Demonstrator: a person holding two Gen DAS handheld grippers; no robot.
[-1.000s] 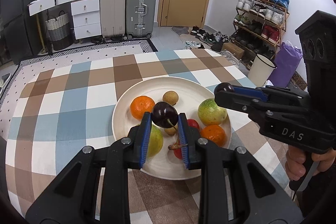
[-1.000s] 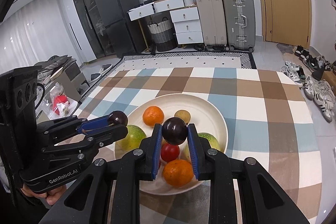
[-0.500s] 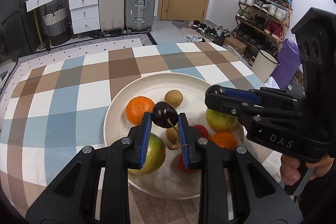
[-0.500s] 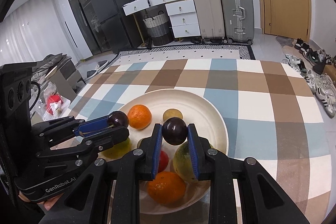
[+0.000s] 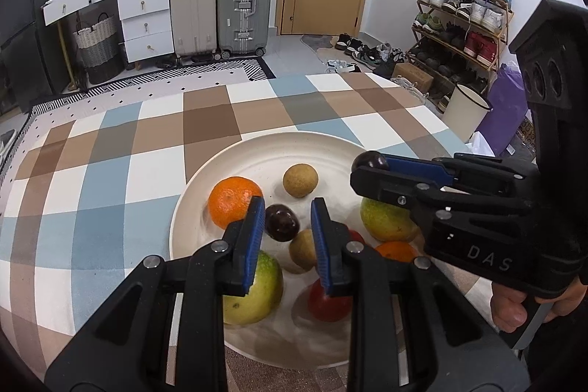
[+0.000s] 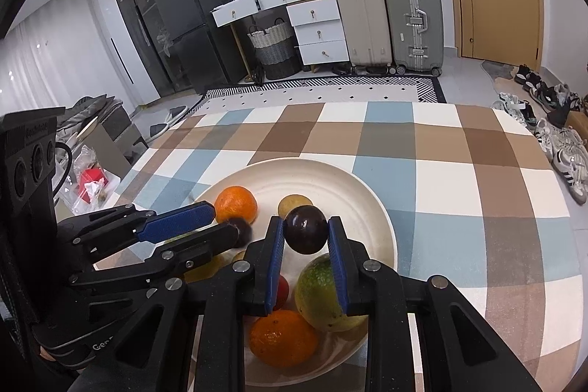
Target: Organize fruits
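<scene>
Left tongs (image 5: 286, 232) spread apart, their dark cherry (image 5: 282, 222) lying free on the plate (image 5: 257, 157): delivered, I judge. Right tongs (image 6: 306, 241) clenched on a dark plum (image 6: 306, 233) above the plate; that placement remains.

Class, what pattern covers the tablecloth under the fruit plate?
Blue, brown and white checked tablecloth, clearest in the right wrist view.

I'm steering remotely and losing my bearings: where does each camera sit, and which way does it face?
Left wrist: rides the left tool, looking down its open fingers at the plate and a dark cherry; the right tool and a hand show.
Right wrist: rides the right tool, shut on a dark fruit over the plate; the left tool shows.
Shared: plate, orange, checked tablecloth, suitcases.
</scene>
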